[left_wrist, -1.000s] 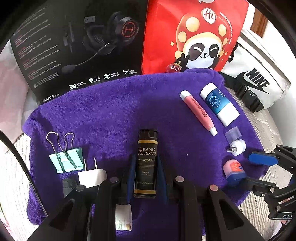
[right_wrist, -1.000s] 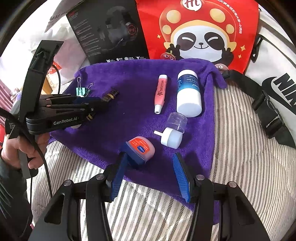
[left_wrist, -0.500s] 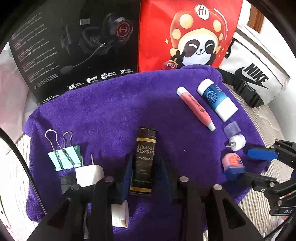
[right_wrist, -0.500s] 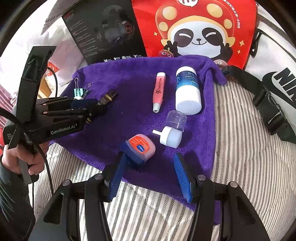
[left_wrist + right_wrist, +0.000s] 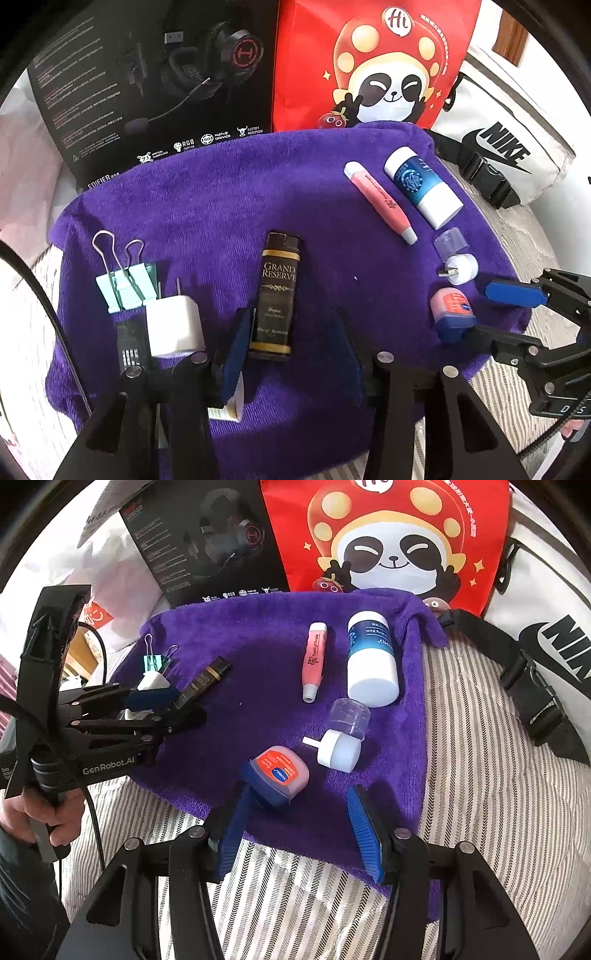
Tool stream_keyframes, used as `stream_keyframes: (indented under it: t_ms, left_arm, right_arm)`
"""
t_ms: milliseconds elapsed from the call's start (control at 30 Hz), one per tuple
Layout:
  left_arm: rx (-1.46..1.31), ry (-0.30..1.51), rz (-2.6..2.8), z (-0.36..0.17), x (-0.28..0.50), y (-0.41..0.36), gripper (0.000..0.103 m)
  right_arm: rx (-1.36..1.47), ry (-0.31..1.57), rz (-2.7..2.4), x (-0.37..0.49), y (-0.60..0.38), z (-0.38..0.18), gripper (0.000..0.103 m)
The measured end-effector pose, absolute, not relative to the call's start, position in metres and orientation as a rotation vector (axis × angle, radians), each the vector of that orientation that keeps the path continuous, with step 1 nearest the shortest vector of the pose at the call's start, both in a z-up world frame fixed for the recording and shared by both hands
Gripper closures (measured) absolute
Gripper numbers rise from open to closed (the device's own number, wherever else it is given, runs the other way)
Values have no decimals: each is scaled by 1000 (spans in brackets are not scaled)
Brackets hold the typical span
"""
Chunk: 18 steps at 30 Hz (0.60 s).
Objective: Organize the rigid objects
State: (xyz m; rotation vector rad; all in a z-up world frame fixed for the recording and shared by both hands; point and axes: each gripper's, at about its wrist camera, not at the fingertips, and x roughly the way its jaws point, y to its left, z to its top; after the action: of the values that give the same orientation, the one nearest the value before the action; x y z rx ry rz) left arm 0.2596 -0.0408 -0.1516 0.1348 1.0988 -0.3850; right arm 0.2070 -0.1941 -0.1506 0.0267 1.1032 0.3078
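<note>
lighter (image 5: 275, 299) on towel (image 5: 221, 206), clip (image 5: 127, 286) left

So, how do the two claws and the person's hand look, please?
Both claws are black frames with silver bolts and ribbed blue pads. The left claw carries white "GenRobot.AI" lettering and a black cable. The right claw looks the same. The hand on the left handle emerges from a dark sleeve.

The left hand-held gripper (image 5: 162, 701) is a black linkage frame with silver screws, blue pads and white "GenRobot.AI" lettering. A black cable loops beneath it. The hand (image 5: 44, 812) gripping its handle wears a dark sleeve. The right hand-held gripper (image 5: 295, 827) has black arms, silver screws and ribbed blue pads.
</note>
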Motion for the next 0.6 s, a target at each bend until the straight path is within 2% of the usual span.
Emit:
stream_keyframes:
  t_ms: [600]
  left_arm:
    - [103,1108,-371,-135,237,-27,51]
  right_arm:
    - [74,1096,313,205,-203,-149,49]
